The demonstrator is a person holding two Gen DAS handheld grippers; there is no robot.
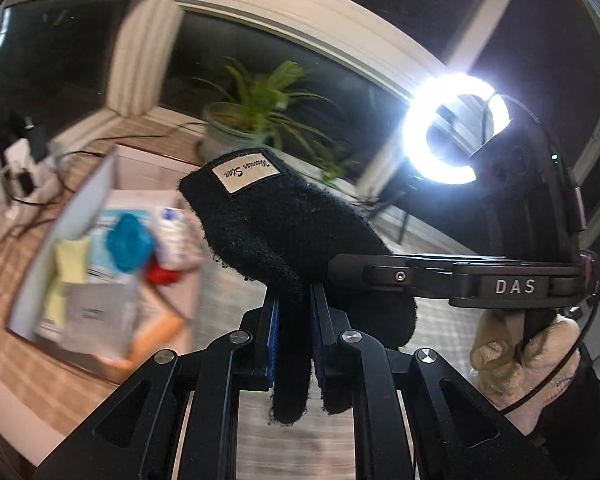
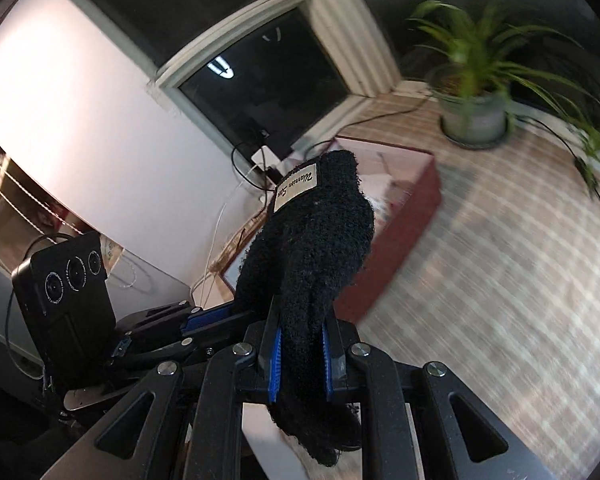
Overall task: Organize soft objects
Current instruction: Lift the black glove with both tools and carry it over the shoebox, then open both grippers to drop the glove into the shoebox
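Note:
A black fuzzy glove (image 1: 284, 232) with a cream label stands up out of my left gripper (image 1: 296, 308), which is shut on its lower part between blue pads (image 1: 271, 340). Its finger ends hang below the jaws. My right gripper (image 1: 340, 266) reaches in from the right and meets the same dark fabric. In the right wrist view the black glove (image 2: 312, 248) is clamped in my right gripper (image 2: 302, 318), and my left gripper (image 2: 220, 314) touches it from the left. Whether this is one glove or a stacked pair, I cannot tell.
An open box (image 1: 72, 220) with several mixed items sits to the left, and a dark red box (image 2: 412, 216) lies ahead on the checked cloth (image 2: 480, 280). A potted plant (image 2: 476, 112), a ring light (image 1: 456, 132), cables and a hand in a beige glove (image 1: 528, 360) are nearby.

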